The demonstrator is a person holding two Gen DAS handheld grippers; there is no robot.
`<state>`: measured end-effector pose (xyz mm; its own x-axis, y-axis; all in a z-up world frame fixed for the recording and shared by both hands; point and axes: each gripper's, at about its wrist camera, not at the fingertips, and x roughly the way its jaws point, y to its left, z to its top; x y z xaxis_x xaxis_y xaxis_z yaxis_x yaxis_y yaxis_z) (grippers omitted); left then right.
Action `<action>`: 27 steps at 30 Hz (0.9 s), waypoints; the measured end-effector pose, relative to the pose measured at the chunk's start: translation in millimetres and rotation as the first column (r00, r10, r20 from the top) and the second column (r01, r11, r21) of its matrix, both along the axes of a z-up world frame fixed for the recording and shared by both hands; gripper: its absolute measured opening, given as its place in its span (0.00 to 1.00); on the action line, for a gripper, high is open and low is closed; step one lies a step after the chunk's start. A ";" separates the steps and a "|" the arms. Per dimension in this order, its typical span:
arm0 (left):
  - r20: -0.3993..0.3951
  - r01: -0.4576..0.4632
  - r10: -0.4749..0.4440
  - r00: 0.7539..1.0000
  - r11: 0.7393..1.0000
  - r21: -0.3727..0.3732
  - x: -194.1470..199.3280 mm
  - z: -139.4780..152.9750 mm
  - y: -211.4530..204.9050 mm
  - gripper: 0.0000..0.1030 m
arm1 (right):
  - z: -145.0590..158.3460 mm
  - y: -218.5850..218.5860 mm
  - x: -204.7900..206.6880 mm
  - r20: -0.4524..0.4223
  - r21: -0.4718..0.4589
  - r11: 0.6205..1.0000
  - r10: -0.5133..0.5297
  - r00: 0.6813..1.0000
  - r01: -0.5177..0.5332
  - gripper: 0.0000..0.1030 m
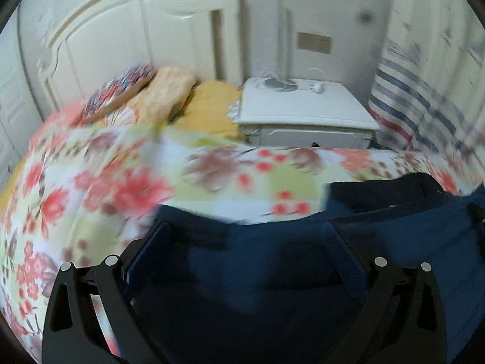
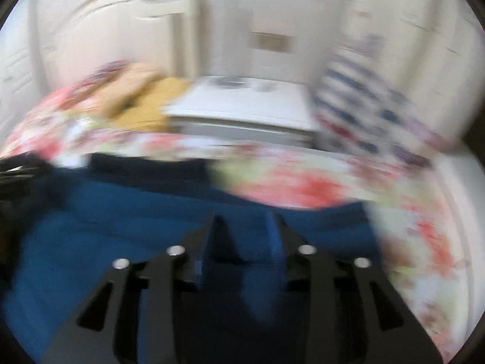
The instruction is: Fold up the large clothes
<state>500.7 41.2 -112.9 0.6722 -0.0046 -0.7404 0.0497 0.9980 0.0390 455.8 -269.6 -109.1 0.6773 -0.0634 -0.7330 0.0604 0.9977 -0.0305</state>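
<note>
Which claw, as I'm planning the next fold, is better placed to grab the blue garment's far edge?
Left, probably: left claw gapes wide at the garment edge; right claw sits over mid-cloth.

The left hand-held gripper (image 1: pixel 245 236), jaws wide apart, hangs over a navy garment (image 1: pixel 272 273) on a floral bedspread (image 1: pixel 106 176).

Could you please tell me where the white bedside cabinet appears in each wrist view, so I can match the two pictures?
Left wrist view: the white bedside cabinet sits right of centre in the upper half, beyond the floral bedspread.
Right wrist view: it is near the centre, upper half, blurred.
Shared landmark: the brown rectangular wall plate above the cabinet.
</note>
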 end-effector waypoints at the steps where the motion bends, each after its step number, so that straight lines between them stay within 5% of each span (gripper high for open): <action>1: -0.025 -0.042 0.043 0.999 0.999 0.035 3.8 -6.4 11.2 0.96 | -3.5 -16.6 0.4 -0.019 0.033 0.999 -0.032 0.999 0.033 0.47; 2: -0.049 -0.069 0.072 0.996 0.996 0.057 7.7 -14.0 21.2 0.96 | -10.9 -39.5 0.4 -0.043 0.123 0.991 -0.049 0.998 0.054 0.47; 5: -0.120 -0.138 0.118 0.986 0.976 -0.168 13.1 -31.2 61.7 0.96 | -22.6 -65.0 -2.3 -0.042 0.244 0.966 -0.072 0.997 0.080 0.44; 8: -0.141 -0.138 0.111 0.984 0.970 -0.202 16.3 -36.5 65.2 0.96 | -27.9 -61.8 0.1 -0.037 0.227 0.971 -0.073 0.997 0.080 0.45; 15: -0.147 -0.147 0.113 0.983 0.958 -0.245 15.2 -41.0 68.7 0.96 | -38.4 -91.0 -7.6 0.012 0.465 0.883 -0.082 0.997 0.067 0.44; 19: -0.104 -0.163 0.151 0.983 0.980 -0.114 11.8 -26.3 54.5 0.96 | -23.6 -66.2 1.1 -0.046 0.291 0.953 -0.075 0.996 0.086 0.45; 21: 0.019 -0.175 0.176 0.984 0.984 -0.046 -5.4 0.8 38.7 0.96 | -6.8 -45.0 -3.7 -0.049 0.181 0.980 -0.079 0.996 0.086 0.53; 24: 0.113 -0.054 0.068 0.991 0.991 -0.123 -37.3 34.6 4.0 0.96 | 29.5 14.2 -27.5 0.047 0.130 0.987 0.085 0.995 -0.091 0.70; 27: 0.096 0.071 -0.065 0.993 0.996 -0.058 -52.4 37.6 -48.8 0.96 | 29.9 82.9 -42.1 0.007 0.007 0.964 0.264 0.964 -0.264 0.74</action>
